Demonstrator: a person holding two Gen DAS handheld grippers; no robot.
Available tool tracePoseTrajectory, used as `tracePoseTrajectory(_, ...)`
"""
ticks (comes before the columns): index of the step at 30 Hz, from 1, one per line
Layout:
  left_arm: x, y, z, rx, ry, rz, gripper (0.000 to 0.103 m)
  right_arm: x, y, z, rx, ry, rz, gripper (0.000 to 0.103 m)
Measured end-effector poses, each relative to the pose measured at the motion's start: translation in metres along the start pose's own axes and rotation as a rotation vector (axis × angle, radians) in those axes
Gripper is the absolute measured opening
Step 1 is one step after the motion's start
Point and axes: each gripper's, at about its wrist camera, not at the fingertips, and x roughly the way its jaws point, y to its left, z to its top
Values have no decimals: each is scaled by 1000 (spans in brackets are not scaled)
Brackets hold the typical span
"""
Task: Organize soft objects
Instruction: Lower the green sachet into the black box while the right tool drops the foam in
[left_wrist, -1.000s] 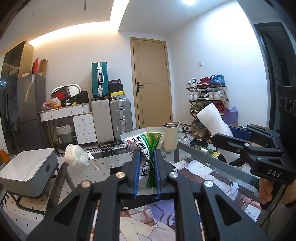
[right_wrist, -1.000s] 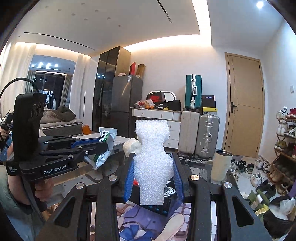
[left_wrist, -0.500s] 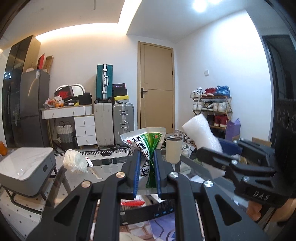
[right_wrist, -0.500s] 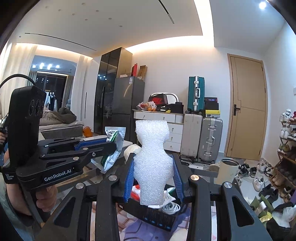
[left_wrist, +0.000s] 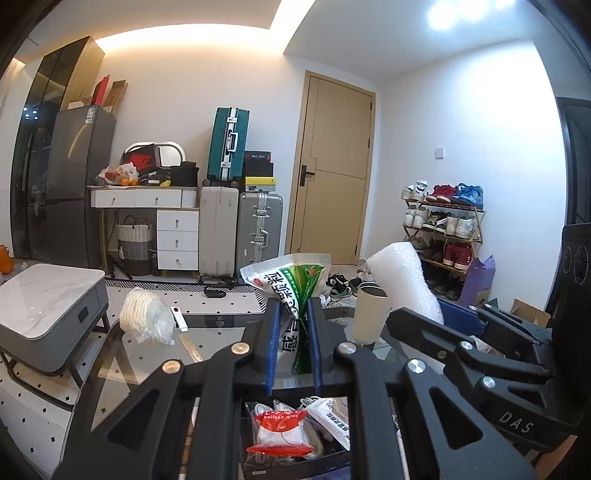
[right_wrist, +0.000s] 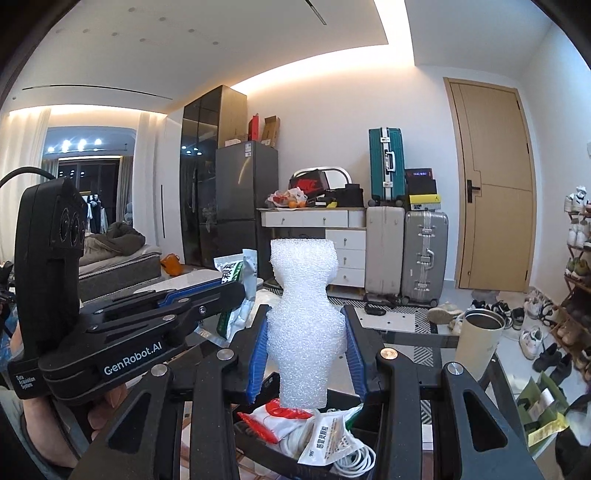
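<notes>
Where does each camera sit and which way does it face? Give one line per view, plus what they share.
Left wrist: sits on the left hand-held gripper, looking along its fingers, shut on the green sachet, toward the door; the right hand-held gripper enters from the right.
Right wrist: sits on the right hand-held gripper, shut on the white foam roll, facing the fridge and suitcases; the left hand-held gripper and a hand show at left.
Shared: black bin below, cream cup, teal suitcase.

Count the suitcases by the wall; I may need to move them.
3: a teal suitcase stands on a white suitcase; a silver suitcase stands beside the door. Others may be hidden.
</notes>
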Motion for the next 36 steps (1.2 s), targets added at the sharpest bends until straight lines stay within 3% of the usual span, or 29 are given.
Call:
tracePoseTrajectory(8,10,7,-4,-22,38,-3,13,18,-9,-4,23,77,-12,37)
tracePoseTrajectory(13,39,4,-14,-3,192,3,13,53,-15,-18,42,257,4,37)
tracePoseTrajectory(18,71,8,-39,-27,365,1,13,81,-24,-40,64,386,-10,37)
tracePoseTrajectory(25,101,7,-77,-44,546,30,13,118,-38,-83,97,623,-39,37)
tracePoseTrajectory(33,100,5,-81,-35,545,27,17,127,-51,-95,144,661,-21,38)
tracePoseTrajectory(36,97,8,-77,-65,536,12,37,122,-47,-96,141,654,-23,41)
